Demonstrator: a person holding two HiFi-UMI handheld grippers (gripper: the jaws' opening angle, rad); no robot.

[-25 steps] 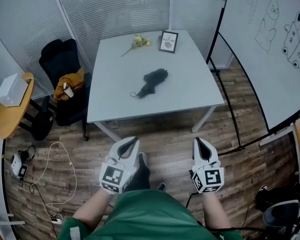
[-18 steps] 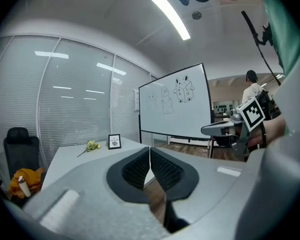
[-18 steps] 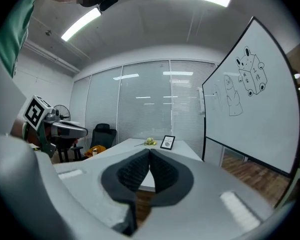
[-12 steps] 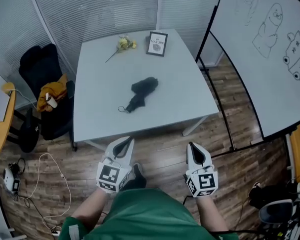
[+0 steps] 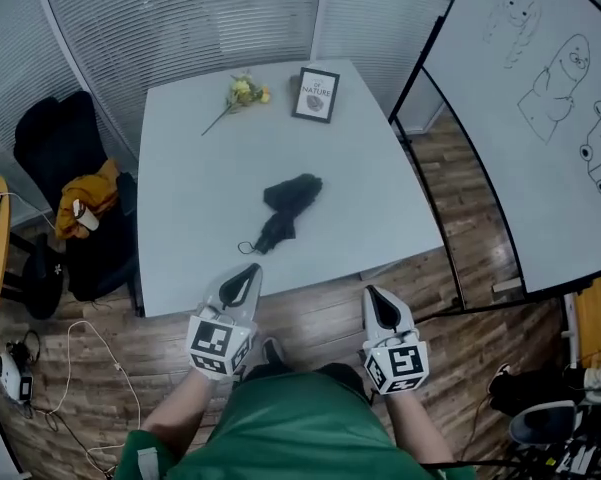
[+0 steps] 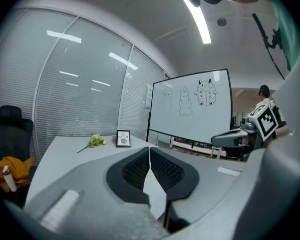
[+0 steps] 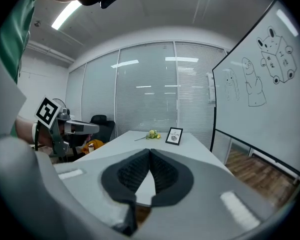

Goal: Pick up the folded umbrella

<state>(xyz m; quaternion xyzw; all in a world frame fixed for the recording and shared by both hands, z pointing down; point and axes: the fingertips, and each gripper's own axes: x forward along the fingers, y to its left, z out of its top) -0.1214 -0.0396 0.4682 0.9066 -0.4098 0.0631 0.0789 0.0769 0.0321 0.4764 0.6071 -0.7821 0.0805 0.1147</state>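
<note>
Both the left tongs [image 5: 246, 270] and the right tongs [image 5: 373, 294] are clenched, pads pressed tip to tip with nothing between them. They are held side by side in front of the person. In the head view the left tips overlap the near edge of the white table [image 5: 190, 178], and the right ones sit just short of it over the wooden floor [image 5: 450, 268].

The folded umbrella [image 5: 285, 208], black, lies about mid-table with its wrist loop trailing toward the near left. It is well apart from both tongs and touched by neither. At the table's far end a yellow flower sprig [image 5: 242, 92] lies beside an upright framed picture [image 5: 316, 94]. A whiteboard [image 5: 540, 138] with cartoon sketches stands on the right. On the left, a black chair [image 5: 50, 138] carries an orange garment [image 5: 88, 193].
</note>
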